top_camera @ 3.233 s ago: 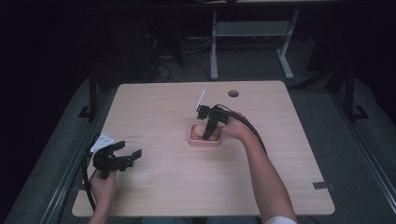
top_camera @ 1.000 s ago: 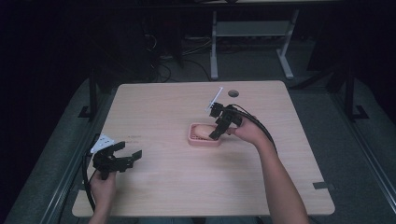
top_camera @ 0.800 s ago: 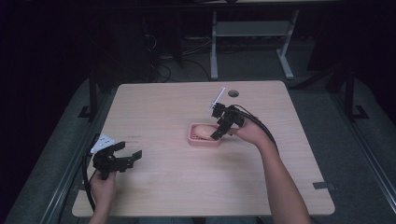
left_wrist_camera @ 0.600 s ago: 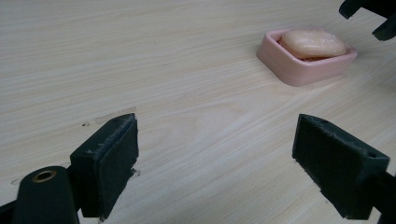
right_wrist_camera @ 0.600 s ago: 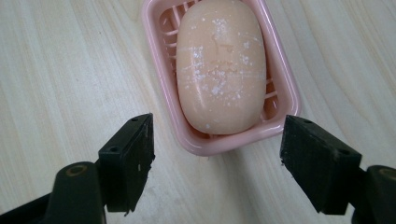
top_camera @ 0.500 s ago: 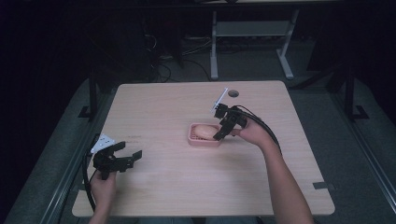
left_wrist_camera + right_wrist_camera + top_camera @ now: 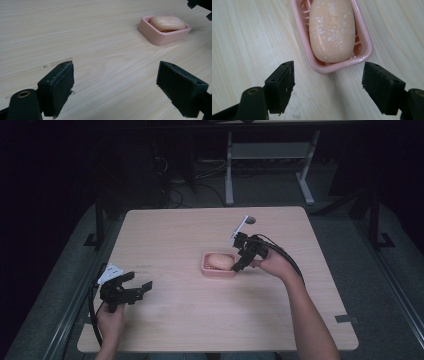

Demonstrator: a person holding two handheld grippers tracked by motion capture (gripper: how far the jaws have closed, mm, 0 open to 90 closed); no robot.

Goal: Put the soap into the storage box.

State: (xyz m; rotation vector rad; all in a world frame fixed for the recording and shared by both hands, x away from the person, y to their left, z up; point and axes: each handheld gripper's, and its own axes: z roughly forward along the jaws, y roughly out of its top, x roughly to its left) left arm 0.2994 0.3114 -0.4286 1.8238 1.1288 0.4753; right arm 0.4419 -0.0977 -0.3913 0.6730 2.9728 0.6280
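Fingers of the right gripper (image 7: 328,86) stand spread and empty just below the dish (image 7: 362,53) holding the soap (image 7: 332,31) at upper centre, so the placing looks finished and next is likely a clear retreat.

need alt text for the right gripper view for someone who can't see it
A peach-coloured bar of soap flecked with white lies in a pink soap dish with a ribbed floor, on a pale wooden table. The right gripper sits open just short of the dish's near end, its two black jaws rising from the bottom edge and touching nothing.
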